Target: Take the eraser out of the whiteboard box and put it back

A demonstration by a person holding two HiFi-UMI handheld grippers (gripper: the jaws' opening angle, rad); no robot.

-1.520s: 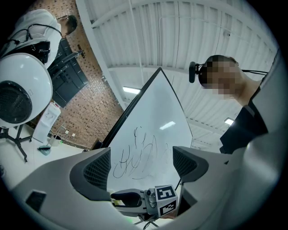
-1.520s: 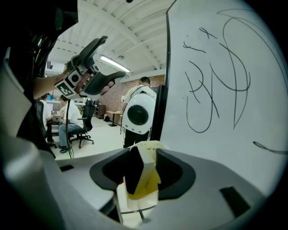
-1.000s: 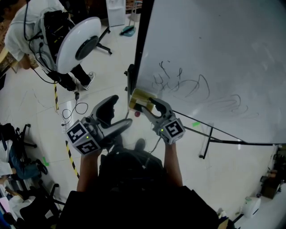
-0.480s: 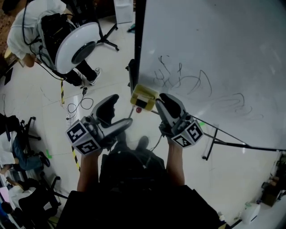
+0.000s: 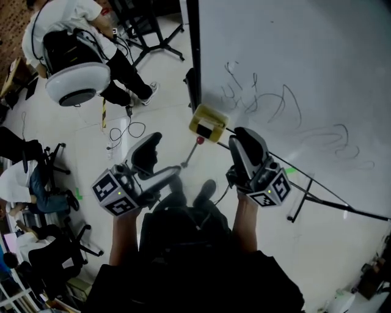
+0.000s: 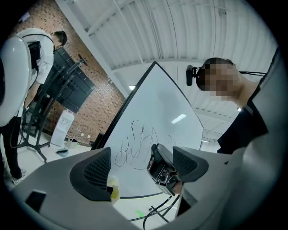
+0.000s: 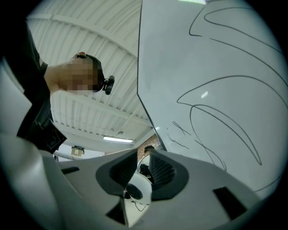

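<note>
A yellow whiteboard box [image 5: 208, 124] hangs at the lower left corner of the scribbled whiteboard [image 5: 293, 61]. A dark block [image 5: 212, 129], apparently the eraser, lies in it. My right gripper [image 5: 242, 137] is just right of the box and clear of it. Its jaws have just been closing to a narrow gap, and in the right gripper view [image 7: 143, 173] only the room shows between them. My left gripper [image 5: 160, 160] stands open lower left of the box and holds nothing. In the left gripper view [image 6: 141, 168] its jaws frame the right gripper [image 6: 163, 168], with a corner of the box [image 6: 114, 193] showing.
A person in white [image 5: 73, 18] bends over a white ring light [image 5: 76, 82] at the upper left. Cables [image 5: 125, 131] lie on the floor. Office chairs [image 5: 49, 165] and a seated person stand at the left. The whiteboard's stand legs [image 5: 317, 195] run under my right hand.
My right gripper has drawn back from the yellow box, risen to the right, and narrowed its jaws with nothing in them. The left gripper has shifted only slightly.
</note>
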